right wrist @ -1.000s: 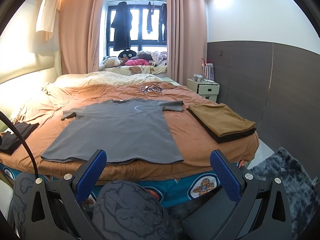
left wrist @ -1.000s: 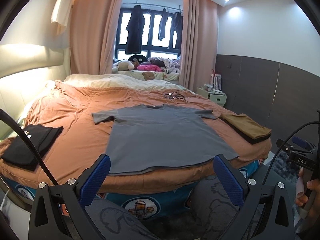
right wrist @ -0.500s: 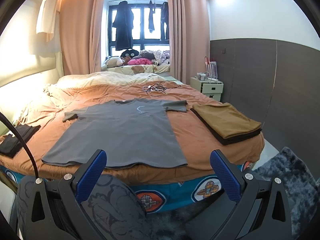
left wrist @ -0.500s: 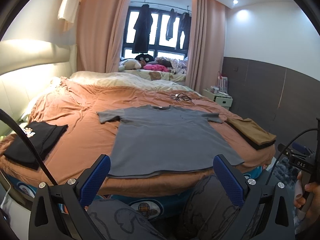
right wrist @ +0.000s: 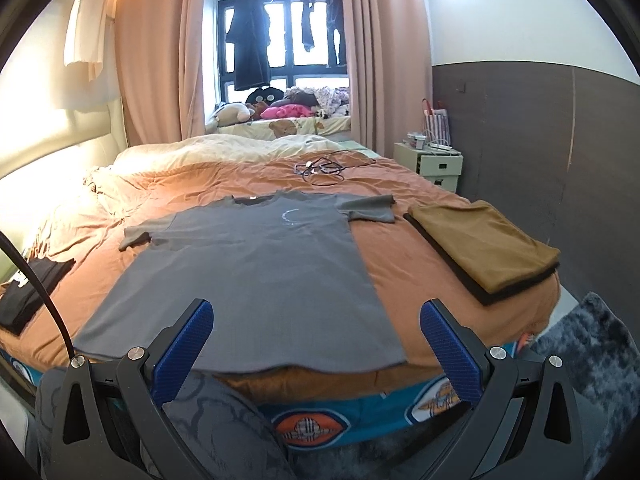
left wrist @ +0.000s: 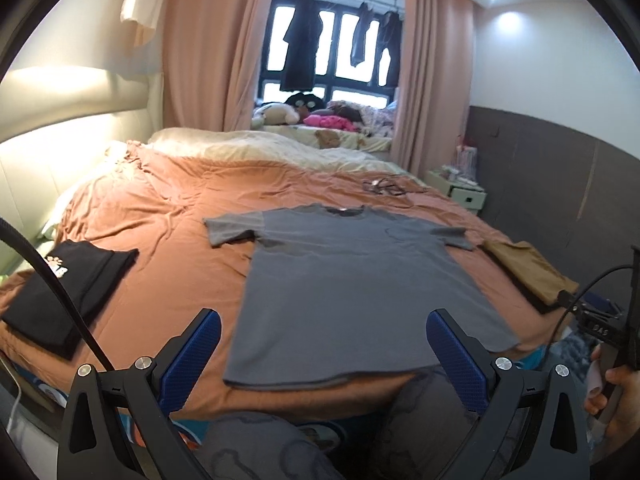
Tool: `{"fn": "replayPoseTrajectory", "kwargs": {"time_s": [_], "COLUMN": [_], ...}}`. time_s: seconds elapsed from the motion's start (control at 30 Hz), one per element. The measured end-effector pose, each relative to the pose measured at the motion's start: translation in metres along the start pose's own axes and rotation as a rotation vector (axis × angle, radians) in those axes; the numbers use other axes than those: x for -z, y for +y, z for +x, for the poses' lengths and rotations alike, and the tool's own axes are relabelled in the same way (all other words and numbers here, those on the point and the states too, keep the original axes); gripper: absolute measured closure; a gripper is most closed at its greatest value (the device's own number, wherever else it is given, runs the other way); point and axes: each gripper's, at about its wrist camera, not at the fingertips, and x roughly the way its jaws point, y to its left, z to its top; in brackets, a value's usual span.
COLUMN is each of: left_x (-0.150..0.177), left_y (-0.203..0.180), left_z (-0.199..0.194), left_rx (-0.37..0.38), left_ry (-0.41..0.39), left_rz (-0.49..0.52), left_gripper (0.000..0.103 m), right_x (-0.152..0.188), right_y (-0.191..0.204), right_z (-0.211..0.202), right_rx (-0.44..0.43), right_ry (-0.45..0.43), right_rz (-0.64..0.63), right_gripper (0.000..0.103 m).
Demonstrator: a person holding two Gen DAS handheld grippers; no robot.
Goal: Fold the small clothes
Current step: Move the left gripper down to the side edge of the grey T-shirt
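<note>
Curtained window behind bed

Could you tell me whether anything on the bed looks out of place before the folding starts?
Only a tangle of dark cables lying on the orange cover beyond the grey T-shirt's collar. The shirt lies flat, and the folded stacks look tidy.

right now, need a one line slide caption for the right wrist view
Open right gripper faces a grey t-shirt spread flat on the bed, folded brown garment alongside.
</note>
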Motion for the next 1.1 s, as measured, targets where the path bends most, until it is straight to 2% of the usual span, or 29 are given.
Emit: {"fn": "replayPoseTrajectory", "kwargs": {"time_s": [0.4, 0.67, 0.8, 0.9, 0.97, 1.1], "left_x": [-0.043, -0.068, -0.080, -0.088, -0.093, -0.102], "left_y": [0.043, 0.088, 0.115, 0.137, 0.152, 0.180], "left_z": [0.070, 0.116, 0.144, 0.170, 0.188, 0.229], "left_rx": [-0.038, -0.074, -0.098, -0.102, -0.115, -0.112], "left_ry": [0.058, 0.088, 0.107, 0.135, 0.151, 0.199], "left_rz": [-0.042, -0.086, -0.106, -0.126, -0.139, -0.173], "left_gripper": [0.000, 0.001, 0.005, 0.013, 0.016, 0.029], "right_x": [-0.052, -0.084, -0.095, -0.103, -0.108, -0.119], "right_y": [0.026, 0.055, 0.057, 0.058, 0.061, 0.069], "right_z": [0.077, 0.106, 0.137, 0.164, 0.186, 0.233], "right_rx": [-0.061, -0.161, -0.232, -0.275, -0.287, -0.293], "right_ry": [0.091, 0.079, 0.096, 0.117, 0.136, 0.173], "right_rz": [-0.068, -0.154, -0.119, -0.090, -0.080, -0.064], "right_gripper": [0.000, 0.000, 0.000, 0.000, 0.000, 0.000]}}
